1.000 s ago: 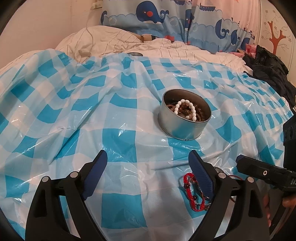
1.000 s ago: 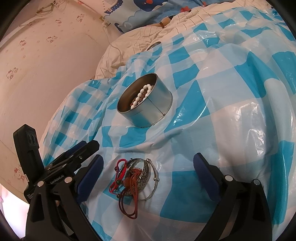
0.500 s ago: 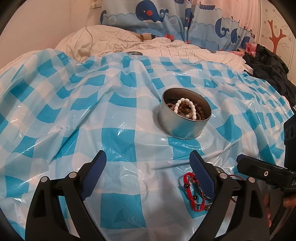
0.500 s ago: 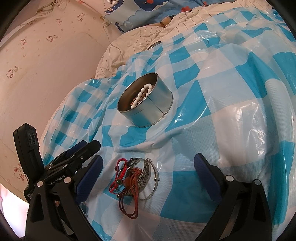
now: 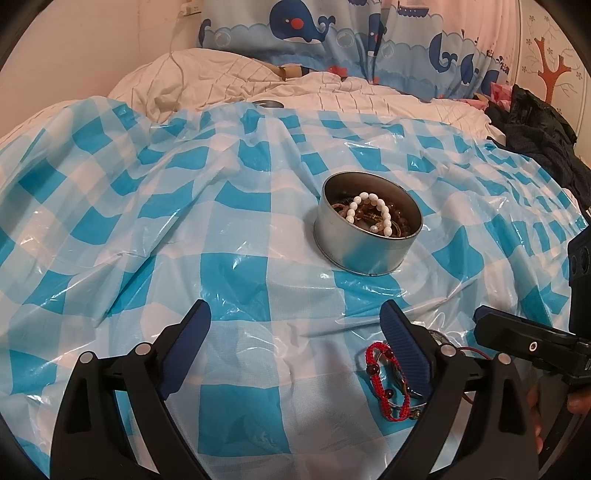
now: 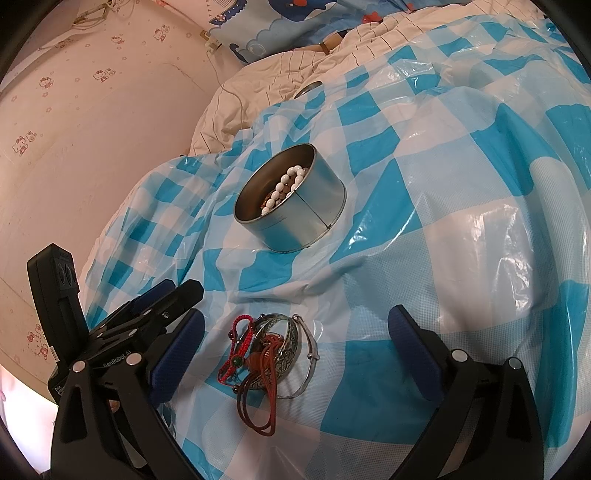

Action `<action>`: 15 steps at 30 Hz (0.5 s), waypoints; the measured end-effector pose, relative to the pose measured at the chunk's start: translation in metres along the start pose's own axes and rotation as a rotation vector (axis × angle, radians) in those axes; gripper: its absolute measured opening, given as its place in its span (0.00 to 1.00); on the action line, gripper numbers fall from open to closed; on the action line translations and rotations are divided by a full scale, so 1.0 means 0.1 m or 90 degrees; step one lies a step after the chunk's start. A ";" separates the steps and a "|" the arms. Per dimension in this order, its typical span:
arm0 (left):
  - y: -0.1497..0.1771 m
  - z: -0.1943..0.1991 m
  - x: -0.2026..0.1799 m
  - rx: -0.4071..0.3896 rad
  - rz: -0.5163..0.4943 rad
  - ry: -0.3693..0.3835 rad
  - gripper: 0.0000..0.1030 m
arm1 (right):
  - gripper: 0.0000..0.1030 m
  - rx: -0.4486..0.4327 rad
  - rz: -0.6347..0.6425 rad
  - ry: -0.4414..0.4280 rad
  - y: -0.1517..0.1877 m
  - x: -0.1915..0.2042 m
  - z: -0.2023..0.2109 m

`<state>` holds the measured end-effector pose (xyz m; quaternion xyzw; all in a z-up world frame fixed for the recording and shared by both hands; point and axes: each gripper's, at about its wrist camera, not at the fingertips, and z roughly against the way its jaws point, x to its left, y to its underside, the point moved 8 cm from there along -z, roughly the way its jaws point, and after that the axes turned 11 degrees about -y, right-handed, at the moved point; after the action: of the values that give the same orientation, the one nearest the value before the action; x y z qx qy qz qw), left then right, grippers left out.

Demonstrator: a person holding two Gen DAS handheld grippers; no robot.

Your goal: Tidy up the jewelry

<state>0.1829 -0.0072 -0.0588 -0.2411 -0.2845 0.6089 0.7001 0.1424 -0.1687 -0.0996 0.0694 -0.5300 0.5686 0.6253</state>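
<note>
**Loose jewelry heaped in front of an open round tin**

The only readable writing is "GenRobot.AI" in white on the black body of the left gripper [image 6: 168, 295], seen from the right wrist view; a further strip of small print lower on that body is too small to read.

Taking the silver tin [image 5: 365, 236] as landmark: it stands upright on the blue-and-white checked plastic sheet [image 5: 229, 229], mouth up, holding a white bead bracelet [image 5: 371, 212] on top of brown beaded pieces. On the camera side of the tin, well apart from it, lies a small heap of jewelry [image 6: 275, 352]. In it, a red braided cord bracelet [image 6: 236, 347] lies on the side towards the left gripper; an engraved metal bangle [image 6: 282, 350] sits in the middle, tilted; a thin silver bangle [image 6: 312, 356] lies on the far side; and a dark red cord [image 6: 258, 406] trails from the heap away from the tin, its long axis running roughly straight back towards the right wrist camera.

The left gripper's fingers are spread wide and hold nothing; one blue pad [image 5: 404, 350] overlaps the red bracelet in its own view, though contact cannot be judged. The right gripper [image 6: 295, 350] is also spread wide and empty, the heap lying between its fingers, nearer the pad on the left gripper's side.

Beyond the tin lie a white striped quilt [image 5: 207, 81] and whale-print fabric [image 5: 332, 33].
</note>
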 end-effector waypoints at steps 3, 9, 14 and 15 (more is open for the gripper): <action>0.00 0.00 0.00 0.000 0.000 -0.001 0.86 | 0.93 0.000 0.000 -0.001 0.00 0.00 0.00; 0.01 -0.01 -0.01 0.001 -0.002 -0.001 0.87 | 0.93 0.000 0.000 0.000 0.00 0.00 0.00; 0.02 -0.02 -0.02 0.002 -0.003 -0.001 0.87 | 0.93 0.000 0.001 0.000 0.01 0.01 0.00; 0.03 -0.02 -0.01 0.002 -0.003 -0.001 0.87 | 0.93 0.000 0.001 0.000 0.00 0.01 0.00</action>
<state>0.1821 -0.0076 -0.0624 -0.2389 -0.2846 0.6079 0.7017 0.1421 -0.1677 -0.0993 0.0691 -0.5297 0.5691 0.6251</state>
